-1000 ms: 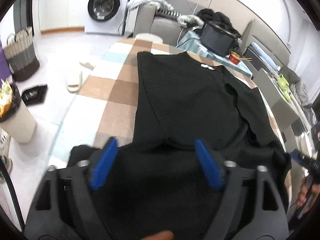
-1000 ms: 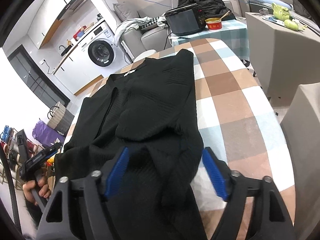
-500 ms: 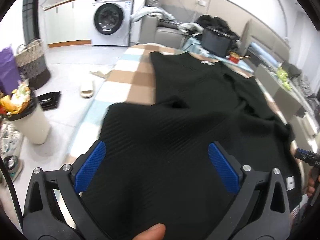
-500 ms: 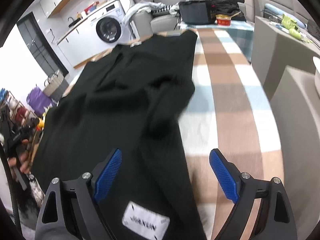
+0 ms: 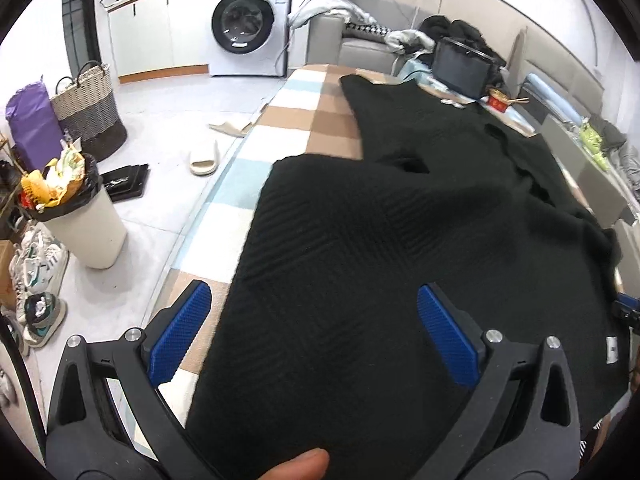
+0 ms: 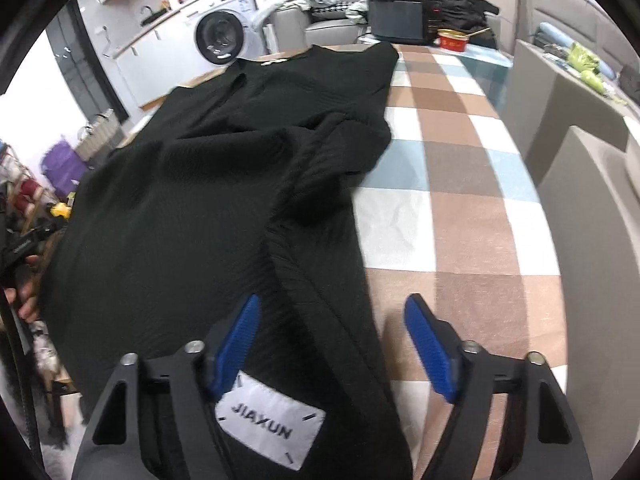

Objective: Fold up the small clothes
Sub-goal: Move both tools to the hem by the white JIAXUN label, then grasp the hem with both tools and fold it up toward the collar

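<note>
Currently the black ribbed knit top (image 5: 400, 240) lies spread over the checked tablecloth (image 5: 296, 120), neckline end toward the far edge by the black appliance (image 5: 464, 66) and the red bowl (image 5: 498, 101). Near end is doubled back over the body, fold edge running across the cloth. Left gripper (image 5: 316, 334) is spread wide above that folded layer: blue pads (image 5: 180, 332) clear of the fabric on both sides, nothing gripped; a fingertip (image 5: 296, 466) shows at the bottom edge. Right gripper (image 6: 332, 346) is partly spread, its jaws have just been closing; the ribbed hem band (image 6: 304, 292) runs between them, pads not visibly pressing it. White "JIAXUN" label (image 6: 270, 428) sits face up just below the left pad. Washing machine (image 5: 248, 26), woven basket (image 5: 86, 112) and full bin (image 5: 76, 208) stand on the floor left of the table.
</note>
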`<state>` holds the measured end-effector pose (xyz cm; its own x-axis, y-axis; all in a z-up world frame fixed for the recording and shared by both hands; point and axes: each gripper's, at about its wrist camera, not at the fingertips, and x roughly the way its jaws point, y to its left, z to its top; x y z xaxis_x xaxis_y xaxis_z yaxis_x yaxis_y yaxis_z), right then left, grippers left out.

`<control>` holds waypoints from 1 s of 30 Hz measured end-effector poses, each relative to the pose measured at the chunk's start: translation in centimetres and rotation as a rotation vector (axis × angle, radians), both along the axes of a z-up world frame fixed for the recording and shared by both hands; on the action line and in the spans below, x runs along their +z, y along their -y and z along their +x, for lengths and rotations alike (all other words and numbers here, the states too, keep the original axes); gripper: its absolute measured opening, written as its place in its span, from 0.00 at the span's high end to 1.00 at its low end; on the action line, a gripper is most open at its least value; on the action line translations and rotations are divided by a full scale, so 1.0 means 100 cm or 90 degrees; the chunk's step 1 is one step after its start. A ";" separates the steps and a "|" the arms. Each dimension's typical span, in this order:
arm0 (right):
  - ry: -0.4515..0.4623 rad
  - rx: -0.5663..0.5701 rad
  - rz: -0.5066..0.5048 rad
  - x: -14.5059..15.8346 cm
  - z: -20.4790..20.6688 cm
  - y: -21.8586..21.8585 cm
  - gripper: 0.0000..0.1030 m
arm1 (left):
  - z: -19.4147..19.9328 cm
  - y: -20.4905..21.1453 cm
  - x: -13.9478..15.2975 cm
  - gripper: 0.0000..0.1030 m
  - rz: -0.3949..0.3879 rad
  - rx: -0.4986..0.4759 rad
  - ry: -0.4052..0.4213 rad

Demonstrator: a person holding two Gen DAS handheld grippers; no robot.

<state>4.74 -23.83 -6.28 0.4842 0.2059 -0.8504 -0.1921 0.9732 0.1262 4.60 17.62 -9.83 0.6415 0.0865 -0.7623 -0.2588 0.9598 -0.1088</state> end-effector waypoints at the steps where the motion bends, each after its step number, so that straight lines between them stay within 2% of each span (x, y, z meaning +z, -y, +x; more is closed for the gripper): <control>1: 0.001 0.005 -0.006 -0.001 0.000 -0.001 0.34 | 0.001 -0.002 -0.003 0.01 -0.007 0.001 -0.003; 4: 0.004 0.021 -0.005 -0.002 0.000 -0.003 0.59 | 0.002 -0.009 -0.008 0.02 -0.018 0.005 -0.008; 5: 0.004 0.022 -0.002 -0.003 0.001 -0.002 0.74 | 0.002 -0.009 -0.009 0.02 -0.017 0.006 -0.009; 6: 0.008 0.020 -0.001 -0.003 0.002 -0.001 0.84 | 0.001 -0.011 -0.009 0.02 -0.020 0.007 -0.009; 8: 0.018 0.012 0.061 0.002 0.003 0.011 0.94 | 0.001 -0.013 -0.009 0.02 -0.022 0.010 -0.007; 11: 0.010 -0.049 0.189 0.006 0.002 0.052 0.94 | 0.001 -0.013 -0.007 0.02 -0.025 0.007 -0.006; 12: -0.011 -0.080 0.246 0.002 0.001 0.073 0.94 | 0.002 -0.011 -0.007 0.02 -0.027 0.003 -0.008; 13: -0.027 -0.098 0.274 -0.002 0.001 0.082 0.94 | 0.001 -0.010 -0.007 0.02 -0.027 0.000 -0.009; 14: -0.049 -0.119 0.277 -0.008 0.000 0.091 0.93 | 0.002 -0.009 -0.007 0.02 -0.027 -0.003 -0.009; 16: -0.053 -0.134 0.241 -0.011 -0.003 0.094 0.90 | 0.005 -0.008 -0.008 0.03 -0.028 -0.007 -0.015; 20: -0.051 -0.124 0.267 -0.008 -0.008 0.097 0.69 | 0.008 -0.002 -0.009 0.09 -0.033 -0.023 -0.021; 23: -0.031 -0.098 0.243 -0.003 -0.011 0.090 0.62 | 0.012 0.003 -0.009 0.18 -0.035 -0.039 -0.026; 28: -0.031 -0.054 0.218 -0.005 -0.011 0.077 0.62 | 0.016 0.007 -0.014 0.55 -0.055 -0.053 -0.030; 29: -0.025 -0.051 0.209 -0.006 -0.012 0.075 0.65 | 0.017 0.006 -0.016 0.61 -0.064 -0.051 -0.031; 30: -0.020 -0.048 0.193 -0.004 -0.014 0.074 0.78 | 0.016 0.005 -0.016 0.71 -0.066 -0.046 -0.026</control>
<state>3.39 -31.20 -6.72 0.4827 0.4161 -0.7706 -0.1116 0.9020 0.4171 6.22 17.11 -11.41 0.6114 -0.0390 -0.7903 -0.1961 0.9601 -0.1991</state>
